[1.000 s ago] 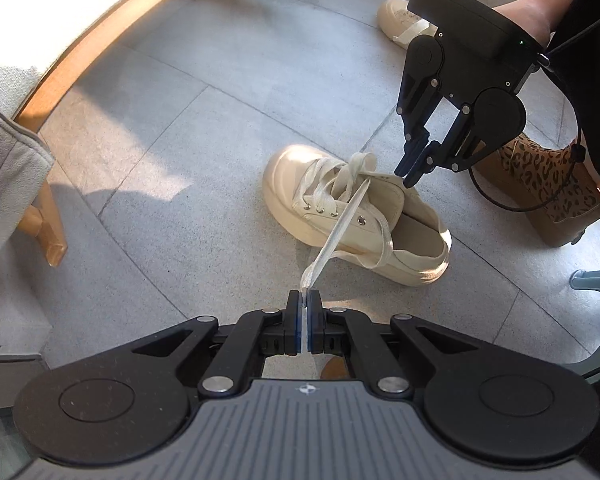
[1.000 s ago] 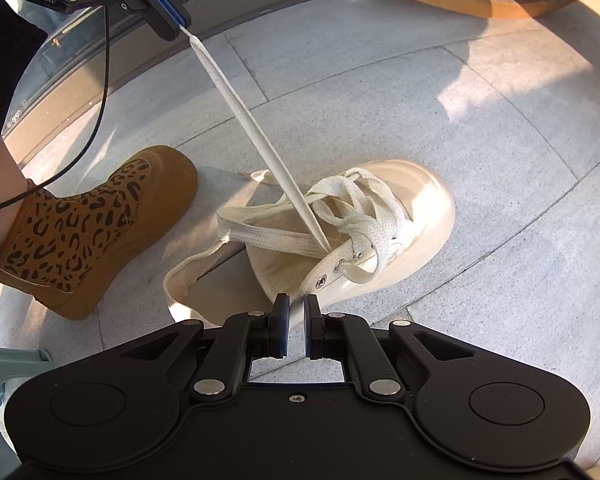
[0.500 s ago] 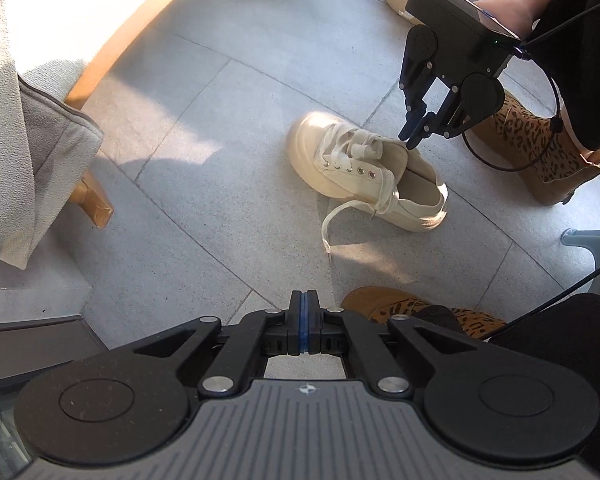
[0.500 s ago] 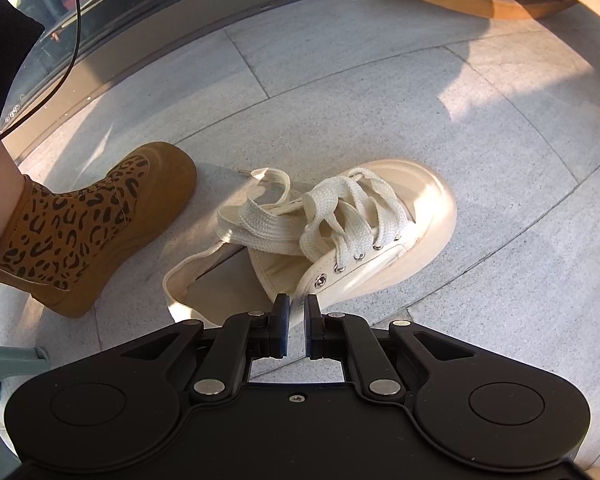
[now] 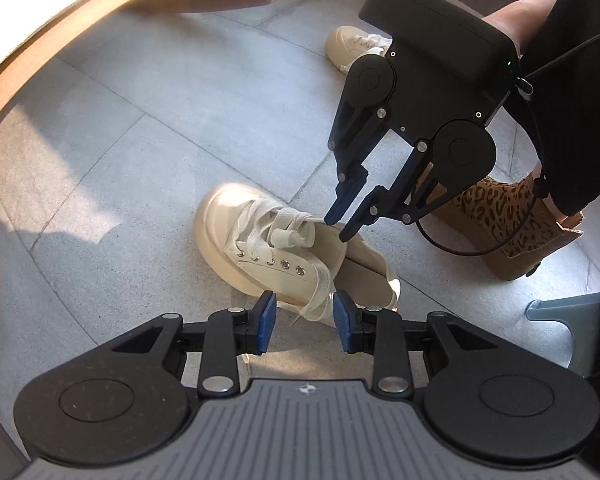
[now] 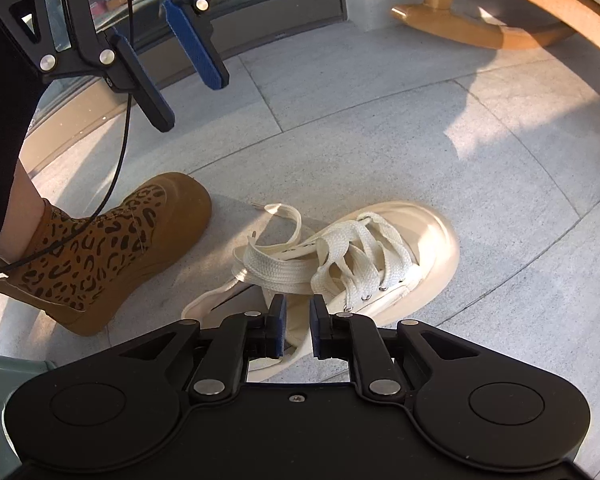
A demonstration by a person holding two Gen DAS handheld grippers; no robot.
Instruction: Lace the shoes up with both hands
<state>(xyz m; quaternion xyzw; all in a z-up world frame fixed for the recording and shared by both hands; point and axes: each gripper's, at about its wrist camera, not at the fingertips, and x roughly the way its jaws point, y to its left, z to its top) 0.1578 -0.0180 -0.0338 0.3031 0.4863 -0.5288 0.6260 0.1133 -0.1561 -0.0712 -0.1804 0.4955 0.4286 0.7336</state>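
The cream shoe (image 5: 292, 256) lies on the floor (image 5: 140, 168) beside a leopard-print boot (image 6: 100, 256), while the left gripper (image 5: 304, 322) and right gripper (image 6: 298, 326) hover over it, jaws opening, empty.

Both wrist views close above floor, angled steeply down from opposite sides; shared: cream sneaker (image 5: 300, 256) (image 6: 380, 264), leopard boot (image 5: 512, 224) (image 6: 100, 248).
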